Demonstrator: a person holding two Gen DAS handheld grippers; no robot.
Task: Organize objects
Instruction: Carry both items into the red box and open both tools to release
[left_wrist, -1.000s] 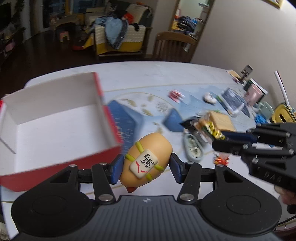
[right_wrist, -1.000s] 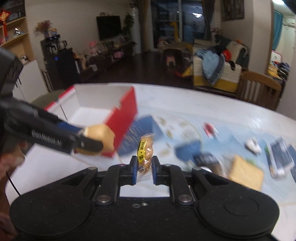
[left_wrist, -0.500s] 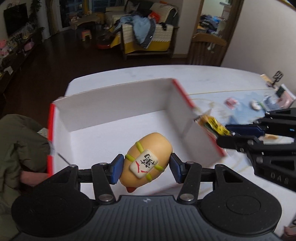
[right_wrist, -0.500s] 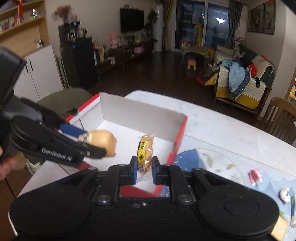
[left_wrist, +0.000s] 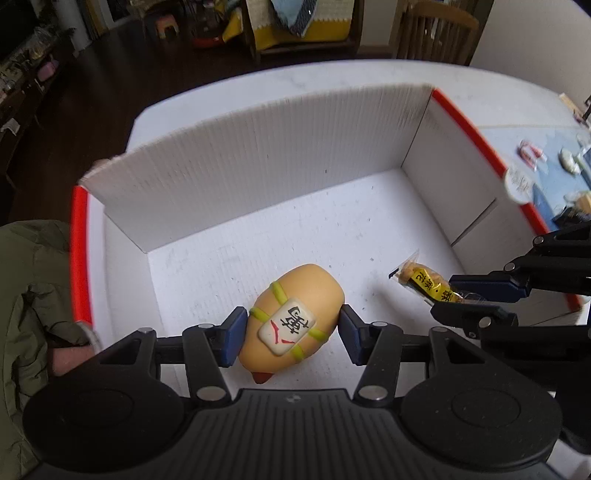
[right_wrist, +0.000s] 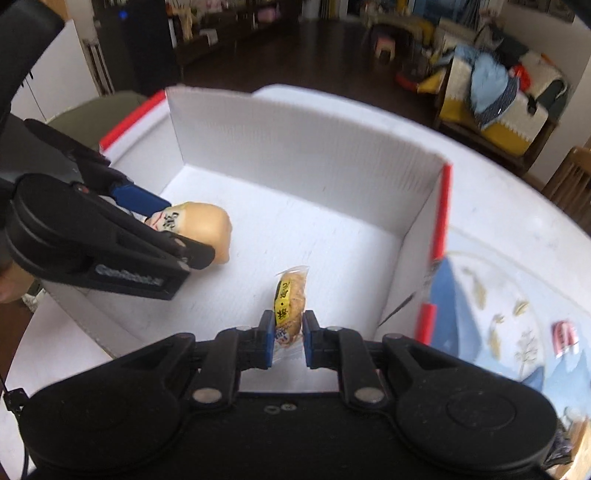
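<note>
A white cardboard box (left_wrist: 258, 177) with red outer sides sits on the table; it also shows in the right wrist view (right_wrist: 314, 155). My left gripper (left_wrist: 291, 334) is shut on a tan toy (left_wrist: 295, 317) with green straps and a white tag, low over the box floor. The toy shows in the right wrist view (right_wrist: 207, 227) too. My right gripper (right_wrist: 289, 339) holds a small wrapped snack packet (right_wrist: 290, 306) with a yellow label, inside the box at its right side. The packet (left_wrist: 424, 280) shows in the left wrist view, and the pads look slightly parted around it.
A blue patterned mat (right_wrist: 517, 325) with small items, among them a red-and-white one (right_wrist: 565, 332), lies on the table right of the box. A wooden chair (left_wrist: 436, 33) and a sofa with clothes (right_wrist: 491, 92) stand beyond the table. An olive sleeve (left_wrist: 33, 280) is at the left.
Both grippers have moved left from over the mat to inside the box and come down towards its floor, each with its object. The right pads have parted slightly.
</note>
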